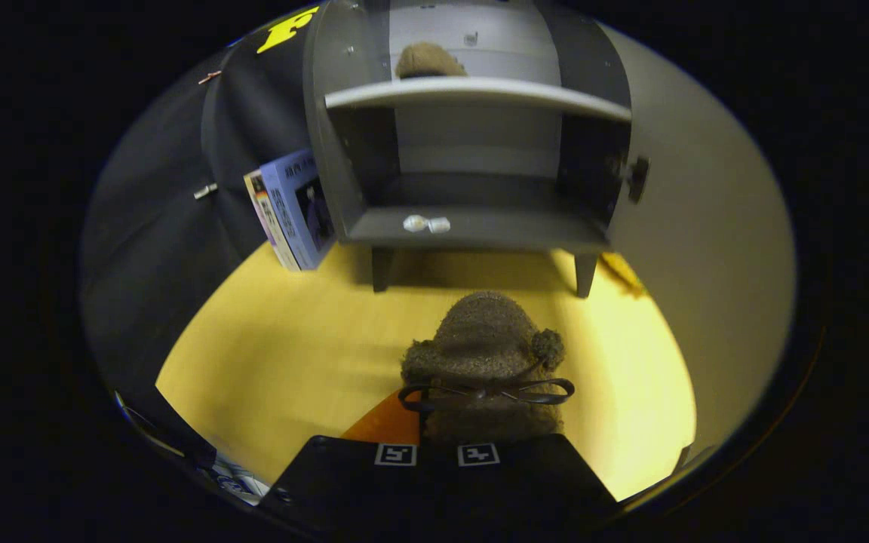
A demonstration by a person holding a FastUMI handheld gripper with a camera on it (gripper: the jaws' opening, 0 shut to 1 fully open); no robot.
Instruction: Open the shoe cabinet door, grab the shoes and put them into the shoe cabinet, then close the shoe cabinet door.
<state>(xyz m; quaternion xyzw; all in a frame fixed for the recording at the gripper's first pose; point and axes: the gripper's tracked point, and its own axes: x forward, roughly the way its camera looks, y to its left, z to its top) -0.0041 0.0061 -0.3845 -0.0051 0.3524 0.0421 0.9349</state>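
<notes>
One fuzzy brown shoe [484, 354] is held at the gripper [472, 430], its heel end seemingly clamped between the fingers, though the grip itself is hidden behind the shoe. Beyond it the shoe cabinet [472, 226] stands with its door [698, 249] swung open to the right, and a second shoe [428, 60] already sits on the upper shelf [480, 92]. The carried shoe should be kept level, lifted clear of the yellow floor [291, 347], and steered straight into a free compartment without its toe being knocked on a shelf edge
</notes>
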